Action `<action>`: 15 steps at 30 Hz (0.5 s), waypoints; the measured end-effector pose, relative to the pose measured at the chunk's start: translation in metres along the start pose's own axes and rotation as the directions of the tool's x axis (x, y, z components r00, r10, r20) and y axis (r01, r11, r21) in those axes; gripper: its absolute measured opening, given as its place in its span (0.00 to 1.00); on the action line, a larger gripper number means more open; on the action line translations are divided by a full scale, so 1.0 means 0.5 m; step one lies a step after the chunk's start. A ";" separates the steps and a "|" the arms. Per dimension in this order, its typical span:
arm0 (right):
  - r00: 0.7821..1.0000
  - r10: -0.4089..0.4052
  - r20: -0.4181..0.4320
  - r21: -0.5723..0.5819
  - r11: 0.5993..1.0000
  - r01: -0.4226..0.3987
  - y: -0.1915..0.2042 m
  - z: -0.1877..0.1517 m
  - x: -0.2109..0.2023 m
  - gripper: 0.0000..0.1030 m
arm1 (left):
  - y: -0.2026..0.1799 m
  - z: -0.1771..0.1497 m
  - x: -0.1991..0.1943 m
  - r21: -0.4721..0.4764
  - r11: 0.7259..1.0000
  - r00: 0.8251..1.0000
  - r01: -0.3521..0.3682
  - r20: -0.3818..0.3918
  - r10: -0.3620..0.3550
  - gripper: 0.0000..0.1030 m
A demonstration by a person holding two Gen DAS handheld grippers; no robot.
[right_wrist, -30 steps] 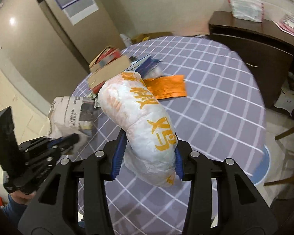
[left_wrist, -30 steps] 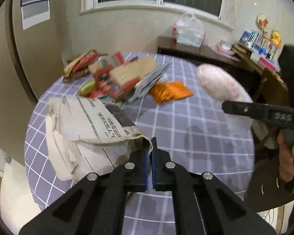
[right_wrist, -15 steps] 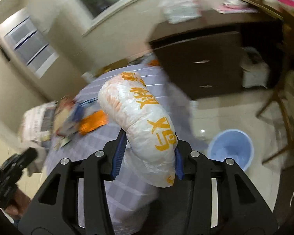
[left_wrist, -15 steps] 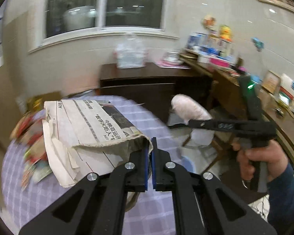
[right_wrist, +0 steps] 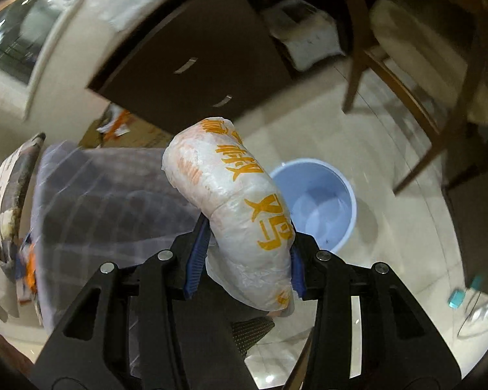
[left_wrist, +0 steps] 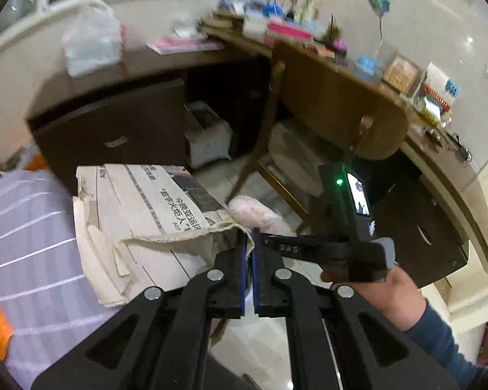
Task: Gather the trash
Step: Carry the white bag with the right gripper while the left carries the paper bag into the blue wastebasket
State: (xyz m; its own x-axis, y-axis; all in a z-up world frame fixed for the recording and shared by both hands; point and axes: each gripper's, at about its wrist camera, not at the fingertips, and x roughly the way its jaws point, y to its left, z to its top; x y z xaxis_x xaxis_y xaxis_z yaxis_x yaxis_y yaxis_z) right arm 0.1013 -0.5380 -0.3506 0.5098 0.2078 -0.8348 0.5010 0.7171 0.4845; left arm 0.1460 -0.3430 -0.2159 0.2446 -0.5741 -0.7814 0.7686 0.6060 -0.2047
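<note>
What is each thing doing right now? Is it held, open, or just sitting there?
Left gripper: jaws shut on the newspaper.
Newspaper: folded, crumpled, held up off the table.
Right gripper: jaws shut on the plastic bag.
Plastic bag: stuffed, held in the air.
Blue bucket: upright on the floor, open.
Chair: standing, nobody on it.

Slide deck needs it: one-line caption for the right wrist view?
Right gripper holds a white plastic bag with orange print above the floor, near a blue bucket.

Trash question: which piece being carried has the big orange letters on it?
The puffy white plastic bag in the right gripper. The left gripper pinches a grey newspaper.
</note>
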 end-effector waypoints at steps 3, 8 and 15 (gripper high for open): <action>0.999 -0.016 -0.044 0.058 0.998 0.018 -0.047 0.013 0.060 0.42 | -0.006 0.014 0.100 0.003 1.000 0.995 0.025 -0.099 -0.025 0.03; 0.996 0.017 -0.090 0.150 0.989 -0.004 -0.108 0.029 0.145 0.45 | -0.005 0.006 0.244 0.038 0.999 0.963 0.013 -0.269 -0.002 0.03; 0.992 0.056 -0.114 0.275 0.961 -0.023 -0.177 0.051 0.202 0.67 | 0.008 -0.004 0.385 0.085 0.996 0.892 0.006 -0.451 0.034 0.28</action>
State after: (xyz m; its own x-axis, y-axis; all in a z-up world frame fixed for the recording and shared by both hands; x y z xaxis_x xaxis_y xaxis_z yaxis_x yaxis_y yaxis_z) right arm 0.1262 -0.5974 -0.4709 0.4544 0.3219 -0.8306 0.6625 0.5012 0.5567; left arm 0.1953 -0.4501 -0.3683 -0.0229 -0.2432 -0.9697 0.8175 0.5538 -0.1582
